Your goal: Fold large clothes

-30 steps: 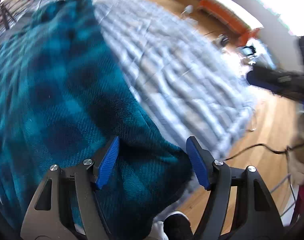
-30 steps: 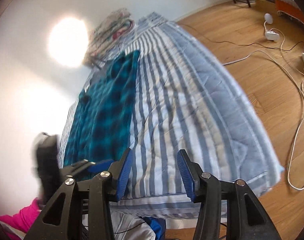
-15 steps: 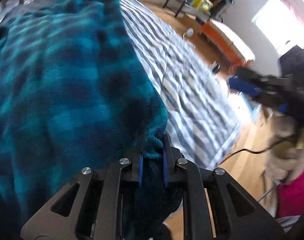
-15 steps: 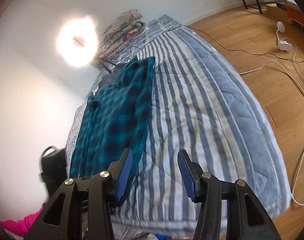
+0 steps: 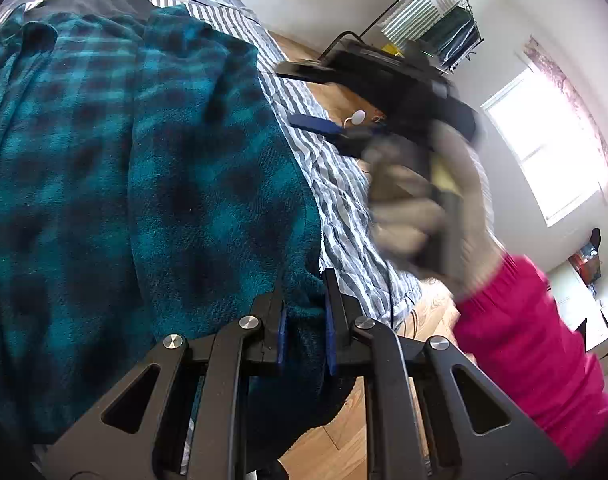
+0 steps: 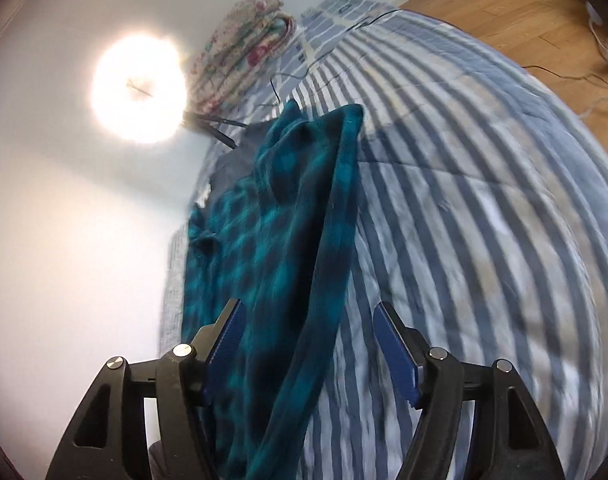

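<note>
One garment (image 5: 152,168) on the bed (image 6: 483,220), and we count just the one: a teal-and-black plaid fleece, laid out long. Its long axis runs with the bed's stripes, from the near edge where we stand away toward the far wall, and the far end tapers to a rumpled tip (image 6: 323,120) pointing at that wall. It lies along the bed's left side in the right wrist view, with striped quilt bare to its right.

Two grippers in play. The left gripper (image 5: 305,330) has its blue pads pinched tight on the garment's near corner, a bunch of fleece squeezed between them and more cloth hanging below over the wooden floor (image 5: 335,436). The right gripper (image 6: 309,356) stands wide, jaws having just been opening; a raised fold of the garment's right edge runs up between its fingers, but the pads do not press it. From the left wrist view we see that right gripper (image 5: 315,124) blurred above the quilt, carried by a gloved hand (image 5: 423,208) on a pink sleeve (image 5: 523,340).

Beyond the garment: one stack of folded floral bedding (image 6: 244,52) against the wall, one round glaring light (image 6: 138,88), and one dark cable (image 6: 304,68) trailing over the pillow end.
</note>
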A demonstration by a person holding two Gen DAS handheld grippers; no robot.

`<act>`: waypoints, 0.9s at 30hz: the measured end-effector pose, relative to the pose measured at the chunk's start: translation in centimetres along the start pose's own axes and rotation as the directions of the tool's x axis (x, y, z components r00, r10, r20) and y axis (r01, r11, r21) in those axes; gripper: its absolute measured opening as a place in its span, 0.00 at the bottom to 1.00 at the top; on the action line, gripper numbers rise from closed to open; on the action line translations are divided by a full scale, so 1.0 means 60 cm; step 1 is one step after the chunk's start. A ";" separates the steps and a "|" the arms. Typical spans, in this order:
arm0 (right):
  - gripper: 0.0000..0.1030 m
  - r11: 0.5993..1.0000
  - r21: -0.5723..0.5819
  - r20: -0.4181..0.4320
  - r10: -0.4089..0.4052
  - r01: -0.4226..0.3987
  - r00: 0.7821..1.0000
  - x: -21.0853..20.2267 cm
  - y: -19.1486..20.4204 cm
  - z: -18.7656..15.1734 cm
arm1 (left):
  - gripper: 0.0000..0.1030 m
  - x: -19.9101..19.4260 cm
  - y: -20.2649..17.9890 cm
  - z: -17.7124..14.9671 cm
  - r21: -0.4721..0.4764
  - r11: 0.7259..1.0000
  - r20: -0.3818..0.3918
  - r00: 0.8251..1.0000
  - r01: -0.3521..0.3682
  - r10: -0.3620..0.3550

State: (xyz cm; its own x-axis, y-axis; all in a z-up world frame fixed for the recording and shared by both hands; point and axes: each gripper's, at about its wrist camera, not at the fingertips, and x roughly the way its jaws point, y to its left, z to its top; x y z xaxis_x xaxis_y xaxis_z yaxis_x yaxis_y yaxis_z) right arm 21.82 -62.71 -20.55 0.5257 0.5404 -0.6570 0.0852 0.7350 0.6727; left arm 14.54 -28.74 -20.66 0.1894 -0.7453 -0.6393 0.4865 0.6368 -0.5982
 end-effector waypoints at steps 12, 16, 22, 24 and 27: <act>0.08 0.978 0.006 -0.068 -0.208 0.208 0.976 0.149 0.024 0.056 | 0.12 -0.018 0.039 -0.005 -0.038 0.997 0.010 0.998 0.064 -0.064; 0.07 0.928 -0.163 -0.016 -0.343 0.336 0.939 0.143 0.102 0.058 | 0.12 -0.028 0.065 -0.010 -0.087 0.990 0.028 0.994 0.109 -0.107; 0.06 0.804 -0.359 0.056 -0.489 0.475 0.871 0.158 0.216 0.050 | 0.12 -0.058 0.101 -0.021 -0.133 0.981 0.063 0.989 0.143 -0.136; 0.06 0.773 -0.403 0.075 -0.506 0.490 0.860 0.165 0.245 0.044 | 0.12 -0.073 0.116 -0.025 -0.150 0.978 0.081 0.987 0.149 -0.138; 0.06 0.710 -0.485 0.109 -0.531 0.511 0.840 0.202 0.312 0.024 | 0.12 -0.104 0.141 -0.038 -0.175 0.973 0.110 0.985 0.150 -0.132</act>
State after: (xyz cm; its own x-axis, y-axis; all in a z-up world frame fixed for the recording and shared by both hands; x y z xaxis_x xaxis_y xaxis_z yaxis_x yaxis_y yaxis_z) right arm 31.02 -43.02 -15.41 0.4883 0.0190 -0.8725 -0.0810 0.9964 -0.0236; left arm 15.54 -18.23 -22.84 0.2166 -0.8399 -0.4976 0.3527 0.5426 -0.7624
